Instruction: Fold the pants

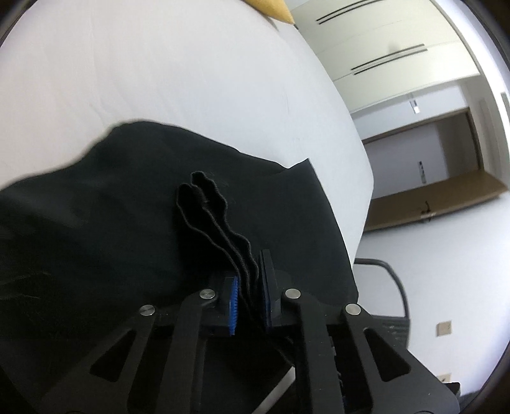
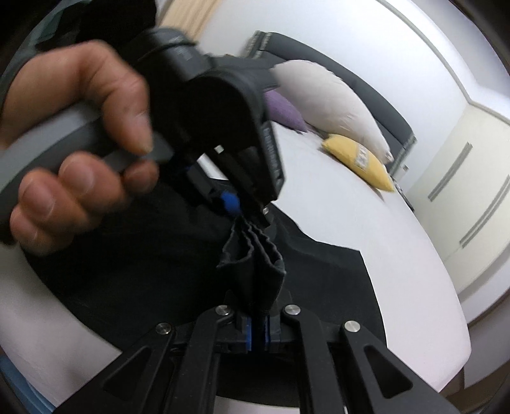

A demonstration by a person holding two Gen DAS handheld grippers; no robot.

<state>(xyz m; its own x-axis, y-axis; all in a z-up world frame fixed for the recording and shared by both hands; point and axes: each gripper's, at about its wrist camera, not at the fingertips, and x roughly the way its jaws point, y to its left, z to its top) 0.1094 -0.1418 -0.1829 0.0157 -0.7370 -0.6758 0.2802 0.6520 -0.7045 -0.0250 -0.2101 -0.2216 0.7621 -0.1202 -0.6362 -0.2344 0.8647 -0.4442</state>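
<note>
Black pants [image 1: 134, 203] lie spread on a white bed [image 1: 159, 70]. My left gripper [image 1: 250, 296] is shut on a bunched, wavy edge of the pants [image 1: 210, 207], which sticks up between its blue pads. My right gripper [image 2: 258, 328] is shut on another bunched edge of the same pants [image 2: 255, 264], lifted off the bed [image 2: 398, 254]. In the right wrist view the left gripper [image 2: 236, 203] and the hand holding it [image 2: 73, 140] are just beyond, clamped on the far end of that same edge. The rest of the pants [image 2: 143, 264] lies on the bed below.
A yellow cushion [image 2: 357, 162], a white pillow [image 2: 328, 98] and a purple cushion [image 2: 283, 111] lie at the head of the bed. The yellow cushion [image 1: 271, 9] also shows in the left wrist view. White wardrobe doors [image 1: 382, 47] and a black chair [image 1: 392, 286] stand beside the bed.
</note>
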